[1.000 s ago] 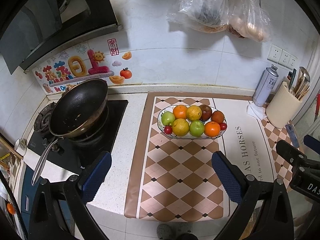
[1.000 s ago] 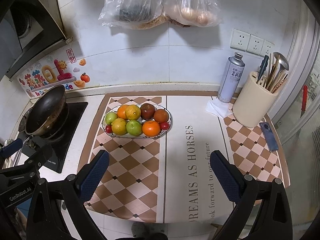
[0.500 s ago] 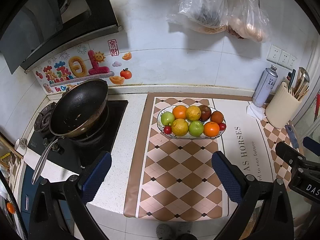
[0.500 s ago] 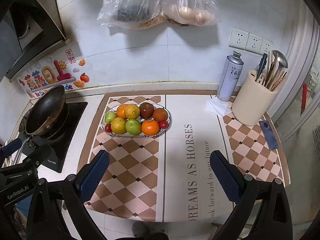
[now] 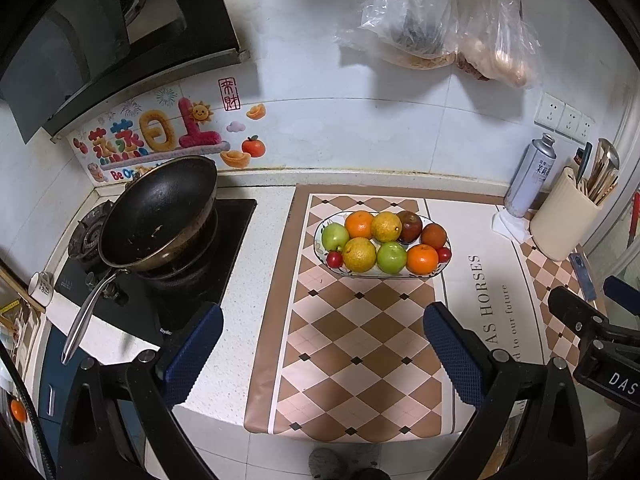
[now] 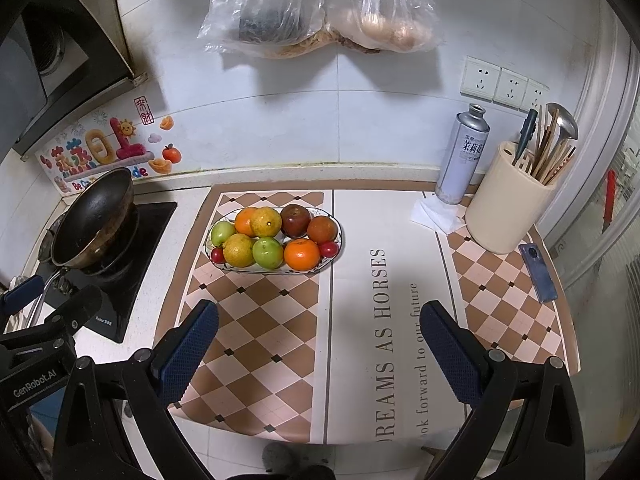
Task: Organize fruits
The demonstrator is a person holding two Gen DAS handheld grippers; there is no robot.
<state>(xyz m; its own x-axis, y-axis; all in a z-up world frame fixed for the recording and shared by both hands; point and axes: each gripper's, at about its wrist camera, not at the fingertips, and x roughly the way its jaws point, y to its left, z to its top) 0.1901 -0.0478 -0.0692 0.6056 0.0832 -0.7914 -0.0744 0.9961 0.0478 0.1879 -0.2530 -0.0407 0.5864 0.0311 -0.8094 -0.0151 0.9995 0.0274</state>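
Oval fruit plate (image 5: 322, 227) — oranges, yellow citrus, green apples, dark red fruits, small red ones — sits on the checkered mat (image 5: 352, 332) near the back wall, wok (image 5: 158, 212) on the stove to its left. Left gripper (image 5: 322, 344) and right gripper (image 6: 320, 340) — both spread wide, holding nothing, well short of the plate.

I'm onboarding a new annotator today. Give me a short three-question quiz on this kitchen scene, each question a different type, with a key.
1. True or false: the left tool is shut on a green apple.
2. Multiple choice: the fruit plate sits on A) the stove, B) the patterned mat, C) the utensil holder.
3. Fill in: beside the utensil holder stands a silver spray ___.

Key
1. False; both the left and the right tool are open and empty, short of the plate.
2. B, the patterned mat.
3. can.
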